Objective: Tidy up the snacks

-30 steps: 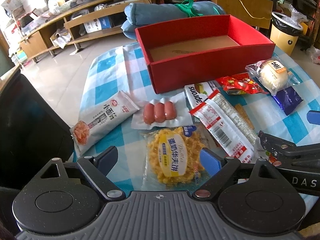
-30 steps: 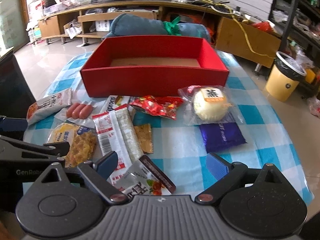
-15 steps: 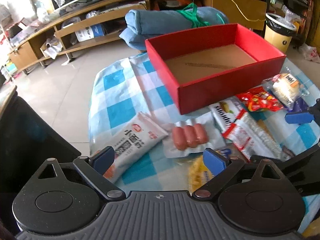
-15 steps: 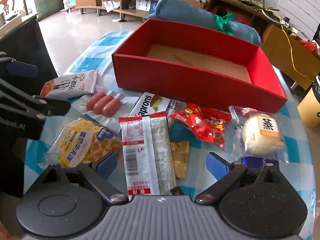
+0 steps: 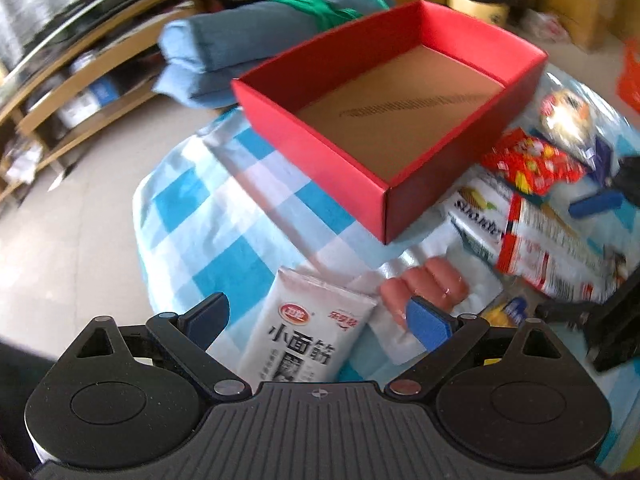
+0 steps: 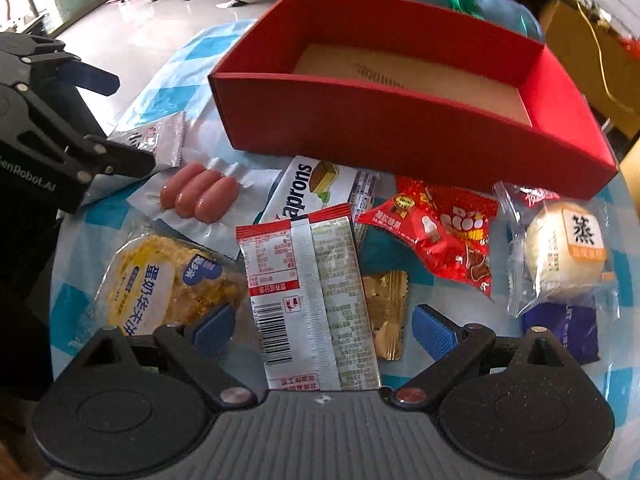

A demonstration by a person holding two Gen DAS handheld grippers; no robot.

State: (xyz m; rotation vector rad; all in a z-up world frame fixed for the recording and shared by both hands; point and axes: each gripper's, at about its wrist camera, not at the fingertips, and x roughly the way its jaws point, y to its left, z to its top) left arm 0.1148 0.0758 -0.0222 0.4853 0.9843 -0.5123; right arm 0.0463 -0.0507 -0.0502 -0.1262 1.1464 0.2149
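An empty red box [image 5: 404, 120] [image 6: 400, 120] stands on the checked tablecloth. Snacks lie in front of it. My left gripper [image 5: 318, 320] is open, low over a white noodle-snack packet [image 5: 308, 336] with a sausage pack [image 5: 424, 288] by its right finger. My right gripper [image 6: 324, 326] is open over a long red-and-white packet [image 6: 308, 296]. Beside it lie a yellow waffle pack [image 6: 160, 292], the sausage pack [image 6: 198, 196], a red candy bag [image 6: 444, 228] and a wrapped bun [image 6: 564, 256].
A blue rolled bundle [image 5: 256, 44] lies behind the box. A purple packet [image 6: 560, 332] and a gold wrapper [image 6: 386, 312] lie near my right gripper. The left gripper [image 6: 52, 140] shows at the left of the right wrist view. The table edge [image 5: 140, 216] drops off at left.
My left gripper moved left and forward, from over the yellow waffle pack to over the white noodle packet. My right gripper moved left and forward over the long red-and-white packet. Both stayed open.
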